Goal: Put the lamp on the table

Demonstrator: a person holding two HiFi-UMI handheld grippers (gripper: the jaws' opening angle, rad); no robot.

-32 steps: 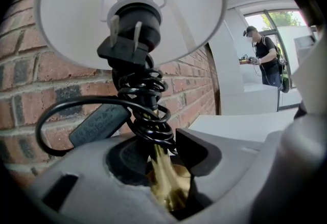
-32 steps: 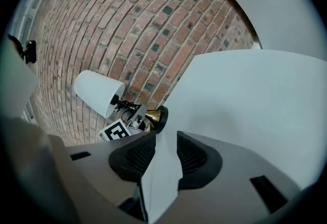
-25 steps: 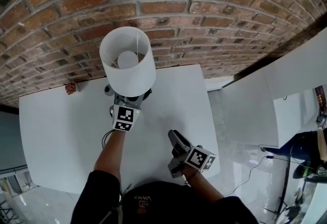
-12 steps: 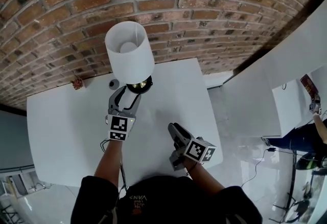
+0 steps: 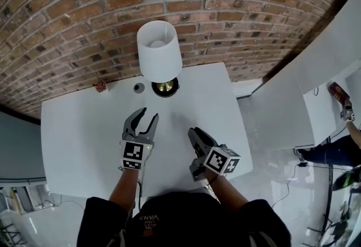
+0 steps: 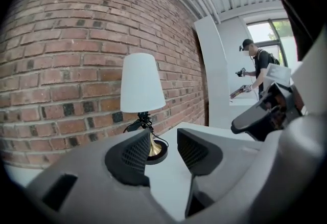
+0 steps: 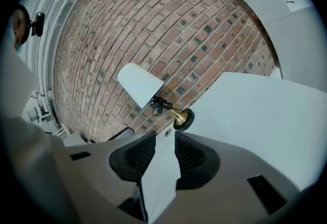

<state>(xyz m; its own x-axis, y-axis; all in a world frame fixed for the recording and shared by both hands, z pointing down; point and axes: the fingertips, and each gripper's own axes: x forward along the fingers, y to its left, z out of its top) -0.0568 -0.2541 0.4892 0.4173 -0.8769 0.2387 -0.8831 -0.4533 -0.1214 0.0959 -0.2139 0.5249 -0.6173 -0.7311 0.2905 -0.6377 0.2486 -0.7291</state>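
Note:
The lamp (image 5: 159,51) has a white shade, a brass foot and a black disc base. It stands upright at the far edge of the white table (image 5: 84,133), close to the brick wall. My left gripper (image 5: 149,116) is a short way in front of the lamp, apart from it. Its jaws are closing with nothing between them. In the left gripper view the lamp (image 6: 141,84) stands free beyond my left gripper (image 6: 163,146). My right gripper (image 5: 194,134) hovers open and empty over the table's near right part. The right gripper view shows the lamp (image 7: 140,85) beyond my right gripper (image 7: 162,149).
A small red object (image 5: 100,86) and a small grey round piece (image 5: 139,88) lie on the table left of the lamp's base. White partition walls (image 5: 293,105) stand to the right. A person (image 6: 254,67) stands in the background of the left gripper view.
My left gripper has let go of the lamp's stem, opened and drawn back towards me. The lamp stays standing on the table. The right gripper has hardly moved.

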